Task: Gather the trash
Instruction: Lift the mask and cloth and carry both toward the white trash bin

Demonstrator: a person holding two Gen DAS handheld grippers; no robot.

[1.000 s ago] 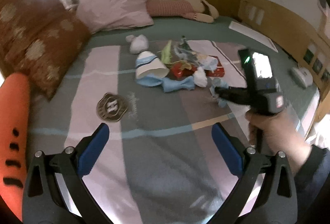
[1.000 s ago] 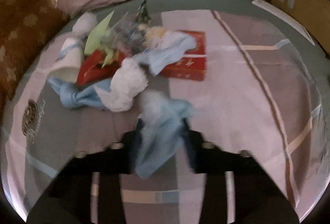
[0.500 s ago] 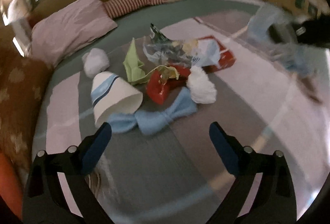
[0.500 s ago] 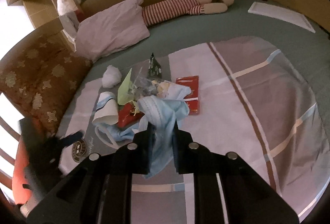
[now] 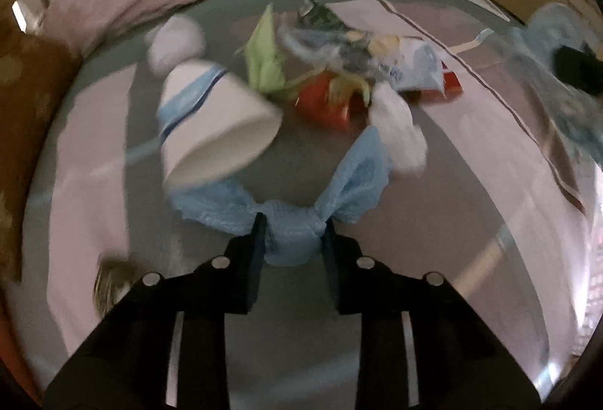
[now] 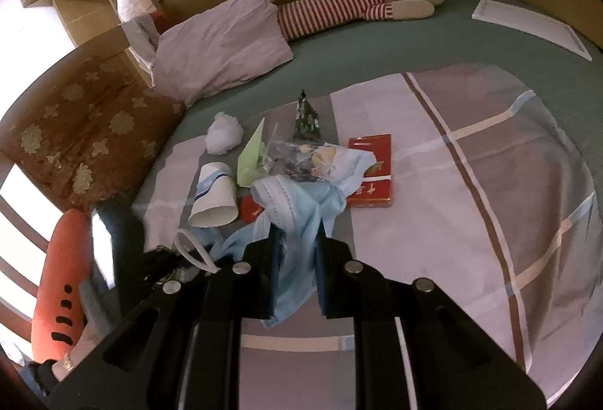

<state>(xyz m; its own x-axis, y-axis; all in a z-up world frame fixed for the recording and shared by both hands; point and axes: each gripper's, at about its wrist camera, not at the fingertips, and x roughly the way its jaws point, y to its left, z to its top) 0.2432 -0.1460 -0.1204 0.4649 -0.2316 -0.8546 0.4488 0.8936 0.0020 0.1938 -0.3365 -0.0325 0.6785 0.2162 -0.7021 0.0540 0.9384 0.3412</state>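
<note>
Fingers on our left gripper (image 5: 292, 236) are closing on the knotted middle of a crumpled blue cloth (image 5: 290, 210), and the knot sits right between them, touching both. The blue cloth lies on the bed (image 5: 471, 221), and its two ends spread out to each side like a bow.

Our right gripper (image 6: 297, 251) has its fingers squeezed together on a light blue face mask (image 6: 297, 217). The mask hangs down between them, above the bed cover.

We see the rest of the trash in a small pile near the middle of the bed. A white paper cup (image 5: 211, 127) with a blue stripe lies on its side, and its open end rests on one end of the blue cloth. Beside it are a folded green paper (image 5: 265, 59), a red wrapper (image 5: 328, 104) and a white tissue ball (image 5: 395, 131), which touches the other end of the cloth. A second white tissue ball (image 6: 223, 134) lies behind the cup. A flat red box (image 6: 371, 172) lies on the far side of the pile, with a crinkly printed bag (image 6: 320, 161) partly on it.

A pink pillow (image 6: 222, 44) and a striped soft toy (image 6: 354, 4) lie at the head edge of the bed.
</note>
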